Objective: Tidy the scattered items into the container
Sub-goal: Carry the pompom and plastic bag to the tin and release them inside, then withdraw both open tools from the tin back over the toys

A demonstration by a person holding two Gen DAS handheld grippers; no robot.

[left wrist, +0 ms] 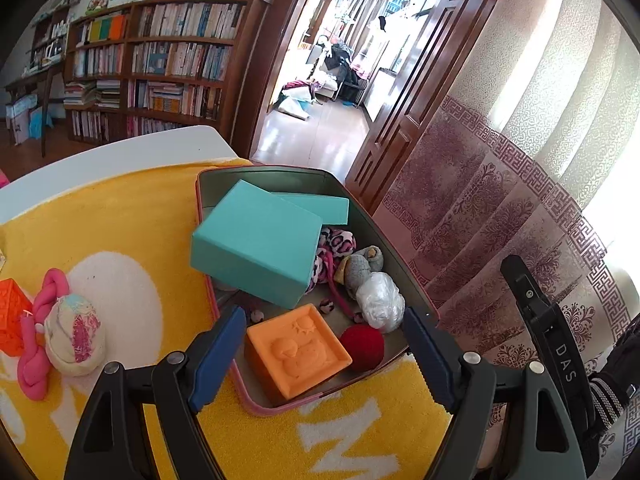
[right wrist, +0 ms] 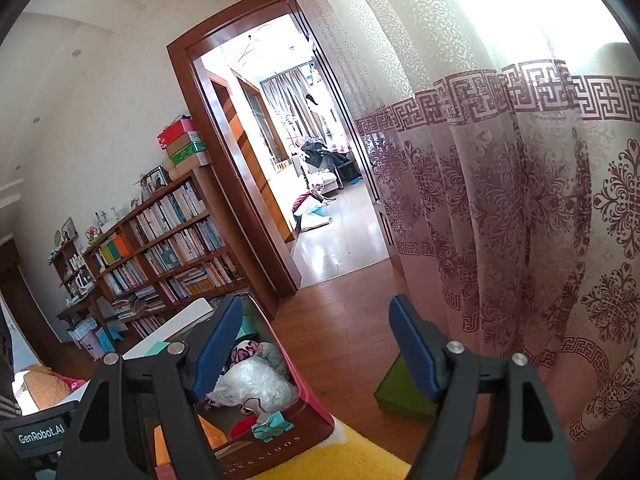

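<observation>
The container, a red-rimmed tin [left wrist: 224, 300], stands on a yellow towel. Inside lie a teal box [left wrist: 256, 240], an orange embossed cube [left wrist: 300, 352], a dark red ball [left wrist: 362, 346], a white crinkled ball [left wrist: 380, 300], a grey plush [left wrist: 358, 268] and a leopard-print toy [left wrist: 338, 242]. My left gripper [left wrist: 324, 360] is open and empty just above the cube. On the towel to the left lie a pink braided rope [left wrist: 38, 336], a pale patterned ball [left wrist: 74, 334] and an orange cube [left wrist: 12, 320]. My right gripper [right wrist: 316, 348] is open and empty, beyond the tin [right wrist: 308, 412].
The yellow towel [left wrist: 120, 216] covers a white table [left wrist: 120, 152]. A patterned curtain [left wrist: 500, 200] hangs close on the right. A green box [right wrist: 404, 392] sits on the wooden floor. A bookshelf [left wrist: 160, 64] and a doorway stand behind.
</observation>
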